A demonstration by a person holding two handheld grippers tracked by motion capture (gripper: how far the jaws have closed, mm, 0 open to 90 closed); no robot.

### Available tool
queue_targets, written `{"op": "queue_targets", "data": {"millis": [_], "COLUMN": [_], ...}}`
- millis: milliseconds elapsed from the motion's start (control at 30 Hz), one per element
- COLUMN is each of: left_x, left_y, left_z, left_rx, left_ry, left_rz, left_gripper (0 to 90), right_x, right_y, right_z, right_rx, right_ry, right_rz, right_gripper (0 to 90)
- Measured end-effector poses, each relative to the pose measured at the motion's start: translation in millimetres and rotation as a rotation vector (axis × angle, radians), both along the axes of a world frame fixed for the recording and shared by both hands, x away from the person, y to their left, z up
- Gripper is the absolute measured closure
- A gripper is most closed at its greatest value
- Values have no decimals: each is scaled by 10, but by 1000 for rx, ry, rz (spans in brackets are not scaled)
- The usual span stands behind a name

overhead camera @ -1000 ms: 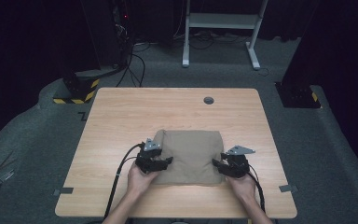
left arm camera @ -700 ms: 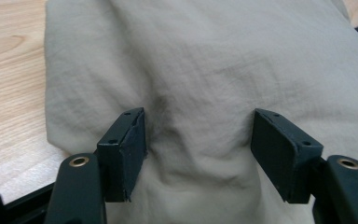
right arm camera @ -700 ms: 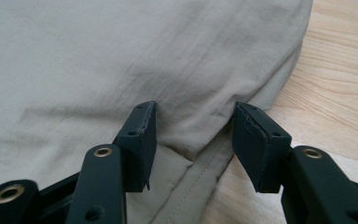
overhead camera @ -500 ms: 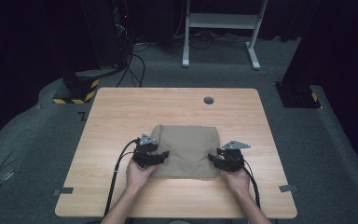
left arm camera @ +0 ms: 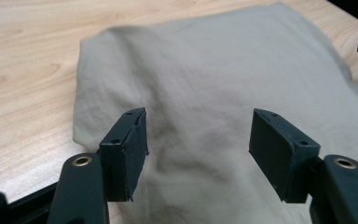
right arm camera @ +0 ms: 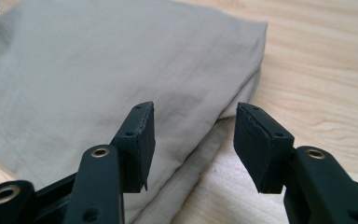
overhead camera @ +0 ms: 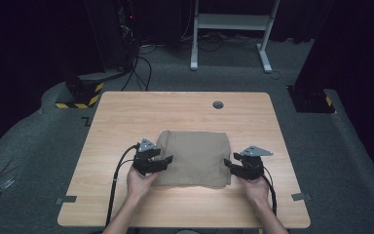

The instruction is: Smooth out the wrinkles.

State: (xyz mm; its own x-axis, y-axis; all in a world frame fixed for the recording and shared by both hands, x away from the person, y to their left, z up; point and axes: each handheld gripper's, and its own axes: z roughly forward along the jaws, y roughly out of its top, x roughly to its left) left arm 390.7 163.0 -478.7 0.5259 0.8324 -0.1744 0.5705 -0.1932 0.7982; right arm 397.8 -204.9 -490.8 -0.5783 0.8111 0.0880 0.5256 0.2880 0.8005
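Both hands are easing back toward the person since a second ago, each tool spread at a side edge of the folded cloth (overhead camera: pixel 195 157) lying mid-worktop (overhead camera: pixel 126 117): left tool (overhead camera: pixel 157 162), right tool (overhead camera: pixel 233 165). Likely lining up a pinch.

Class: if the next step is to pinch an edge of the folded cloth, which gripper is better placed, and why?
Probably the right gripper: its open jaws straddle the edge of the folded cloth. The left gripper, also open, sits over the cloth's flat top, inside its edge.
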Motion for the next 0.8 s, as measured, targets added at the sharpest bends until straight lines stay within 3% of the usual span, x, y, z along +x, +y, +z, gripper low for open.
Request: {"op": "queue_targets", "data": {"millis": [600, 800], "left_x": [-133, -174], "left_y": [153, 246], "left_z": [215, 285], "left_rx": [-14, -42], "left_ry": [-60, -79], "left_rz": [2, 20], "left_gripper": [367, 366], "right_x": [-104, -138], "right_y": [-150, -207], "right_z": [181, 222], "right_rx": [22, 34], "right_ry": [-45, -55], "right_rz": [-5, -13], "right_gripper": [478, 478]}}
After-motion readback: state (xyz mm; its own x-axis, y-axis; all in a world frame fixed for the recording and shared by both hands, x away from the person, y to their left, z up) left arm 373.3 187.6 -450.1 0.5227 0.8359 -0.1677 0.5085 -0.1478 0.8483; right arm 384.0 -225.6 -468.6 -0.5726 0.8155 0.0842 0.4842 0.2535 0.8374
